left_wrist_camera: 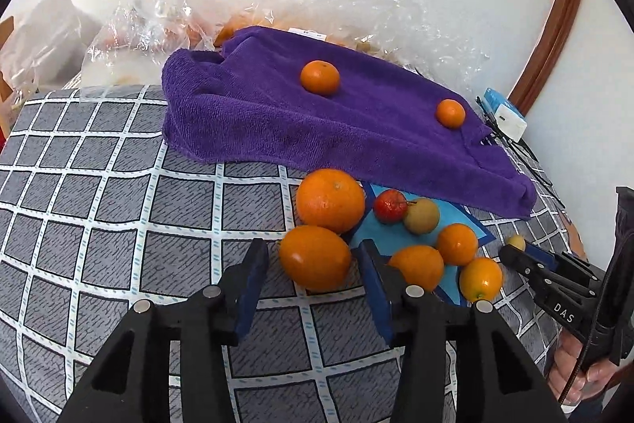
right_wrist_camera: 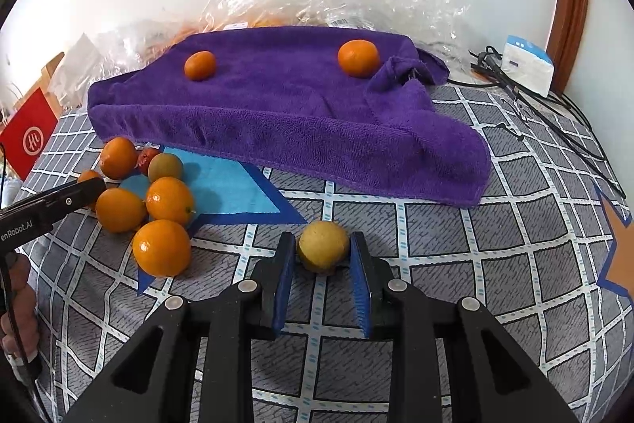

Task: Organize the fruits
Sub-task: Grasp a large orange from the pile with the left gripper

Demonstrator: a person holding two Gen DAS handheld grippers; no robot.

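Note:
A purple towel [left_wrist_camera: 337, 121] lies over a raised block on the checked cloth; two small mandarins [left_wrist_camera: 319, 77] [left_wrist_camera: 450, 113] sit on it. Below it lies a cluster of fruit: a big orange [left_wrist_camera: 330, 200], an oval orange [left_wrist_camera: 315, 257], a red fruit [left_wrist_camera: 390, 205], a brownish fruit [left_wrist_camera: 421, 215] and smaller oranges [left_wrist_camera: 457, 244]. My left gripper [left_wrist_camera: 313, 256] is open, its jaws on either side of the oval orange. My right gripper [right_wrist_camera: 323, 248] is shut on a small yellow fruit [right_wrist_camera: 323, 245] on the cloth, right of the cluster [right_wrist_camera: 162, 248]. The right gripper also shows in the left wrist view [left_wrist_camera: 515, 248].
Crinkled clear plastic bags [left_wrist_camera: 356, 6] lie behind the towel against the white wall. A white and blue box [right_wrist_camera: 529, 64] and black cables [right_wrist_camera: 554, 121] lie at the right. A red box [right_wrist_camera: 29, 135] stands at the left. A blue patch [right_wrist_camera: 233, 185] marks the cloth.

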